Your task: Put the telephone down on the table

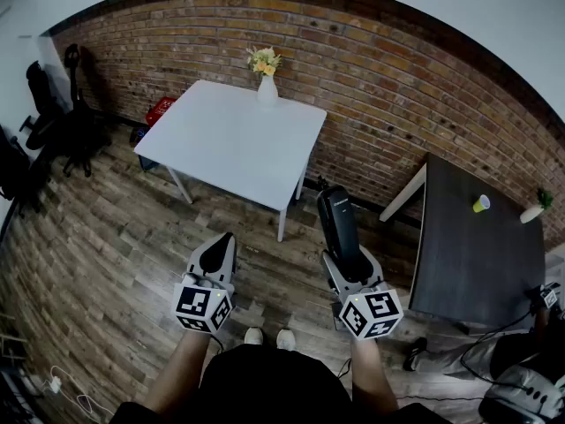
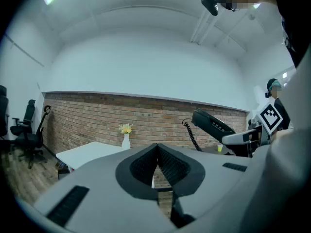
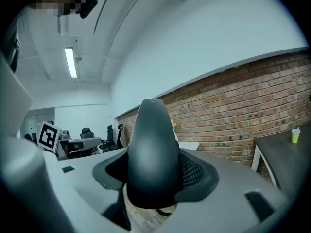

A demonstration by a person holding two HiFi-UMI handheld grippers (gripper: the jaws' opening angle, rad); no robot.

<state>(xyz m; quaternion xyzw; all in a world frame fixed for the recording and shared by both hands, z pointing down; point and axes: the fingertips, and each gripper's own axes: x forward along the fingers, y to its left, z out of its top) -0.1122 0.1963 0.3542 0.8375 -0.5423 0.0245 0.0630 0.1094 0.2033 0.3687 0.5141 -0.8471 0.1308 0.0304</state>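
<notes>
Holding one telephone (image 1: pixel 340 228), two tables (image 1: pixel 221 140) (image 1: pixel 477 254), one vase (image 1: pixel 267 91)

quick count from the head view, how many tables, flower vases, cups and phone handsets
tables: 2, a white square table and a dark rectangular table
flower vases: 1, white vase of yellow flowers
cups: 1, small yellow cup
phone handsets: 1, black plastic telephone handset
total: 5

Bright, even indoor light. A ceiling tube (image 3: pixel 71 62) glows at upper left in the right gripper view. Fisheye bending, black corners throughout; nearest surfaces look soft.
</notes>
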